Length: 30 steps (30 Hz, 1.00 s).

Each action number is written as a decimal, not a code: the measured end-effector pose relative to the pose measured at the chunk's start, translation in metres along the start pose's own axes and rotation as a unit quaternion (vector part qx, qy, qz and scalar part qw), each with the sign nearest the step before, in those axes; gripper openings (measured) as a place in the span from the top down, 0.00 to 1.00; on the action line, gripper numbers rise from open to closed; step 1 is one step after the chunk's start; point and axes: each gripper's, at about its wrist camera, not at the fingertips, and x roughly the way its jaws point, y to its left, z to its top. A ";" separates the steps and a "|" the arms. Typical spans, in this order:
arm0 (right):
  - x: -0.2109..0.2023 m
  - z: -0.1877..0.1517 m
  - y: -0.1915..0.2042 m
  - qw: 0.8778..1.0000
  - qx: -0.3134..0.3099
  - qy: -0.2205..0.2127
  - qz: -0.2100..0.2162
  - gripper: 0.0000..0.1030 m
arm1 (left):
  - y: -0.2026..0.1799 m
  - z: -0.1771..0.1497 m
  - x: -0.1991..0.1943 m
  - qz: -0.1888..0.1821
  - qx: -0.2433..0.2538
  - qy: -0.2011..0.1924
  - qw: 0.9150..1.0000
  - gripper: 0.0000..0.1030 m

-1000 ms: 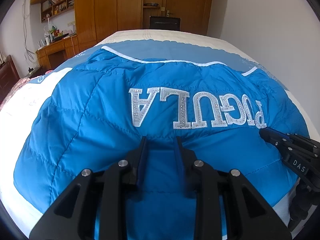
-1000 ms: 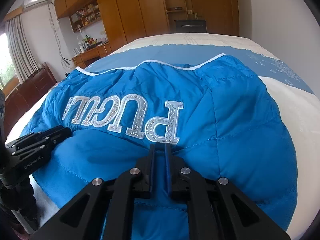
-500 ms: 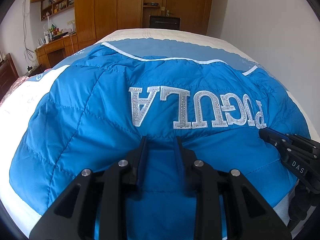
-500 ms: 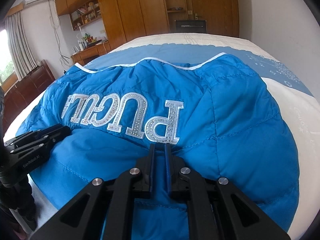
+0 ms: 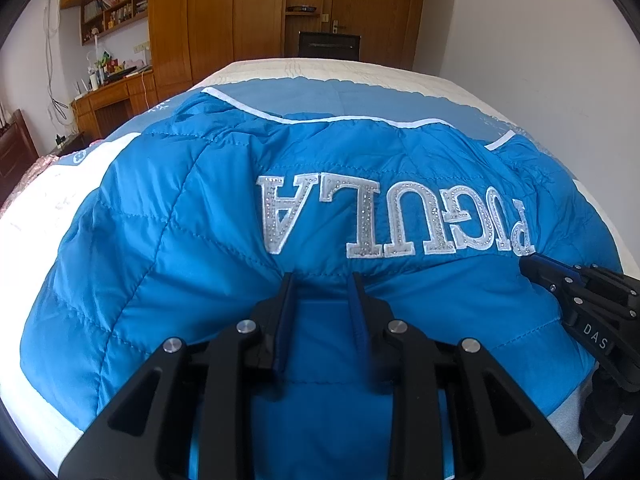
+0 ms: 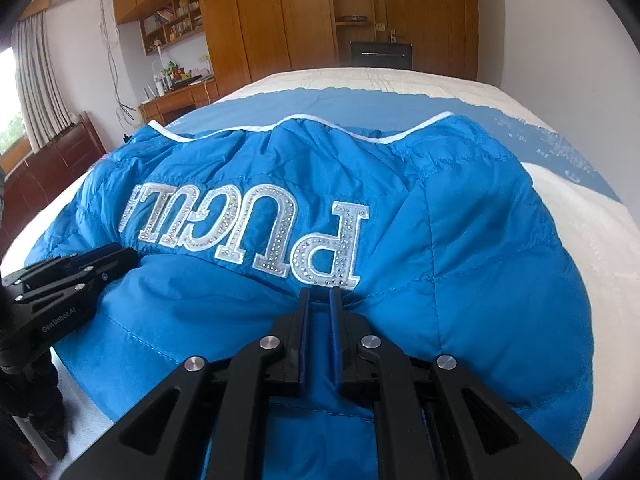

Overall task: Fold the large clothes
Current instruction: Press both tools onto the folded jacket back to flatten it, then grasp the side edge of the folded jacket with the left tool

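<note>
On the bed (image 5: 360, 72), blue jacket (image 5: 180, 240) near edge pinched in left gripper (image 5: 322, 280) and right gripper (image 6: 319, 294).

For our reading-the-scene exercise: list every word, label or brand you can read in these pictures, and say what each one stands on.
"PUGULA", upside down, in silver letters on the blue jacket.
"DAS" on the right gripper.
"GenRobot.AI" on the left gripper.
Book spines on the shelf: too small to read.

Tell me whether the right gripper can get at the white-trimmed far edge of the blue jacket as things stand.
Probably not yet: the right gripper is shut on the blue jacket near edge, and the white-trimmed far edge lies across the whole puffy body, though nothing sits on it.
</note>
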 end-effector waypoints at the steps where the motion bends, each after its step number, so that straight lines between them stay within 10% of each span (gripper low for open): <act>1: 0.000 0.000 0.000 1.000 0.001 0.000 0.002 0.92 | 0.000 0.000 0.000 0.000 0.000 -0.001 1.000 0.74; 11: -0.045 0.022 -0.030 0.997 0.032 -0.002 0.074 0.66 | 0.022 0.015 -0.035 -0.002 -0.023 0.003 1.000 0.49; 21: -0.070 0.047 -0.133 0.986 0.134 0.026 0.101 0.36 | 0.135 0.045 -0.066 0.060 -0.078 0.007 0.995 0.30; 30: -0.024 0.036 -0.178 0.960 0.195 0.103 0.170 0.30 | 0.191 0.037 -0.043 -0.053 -0.160 0.037 0.985 0.27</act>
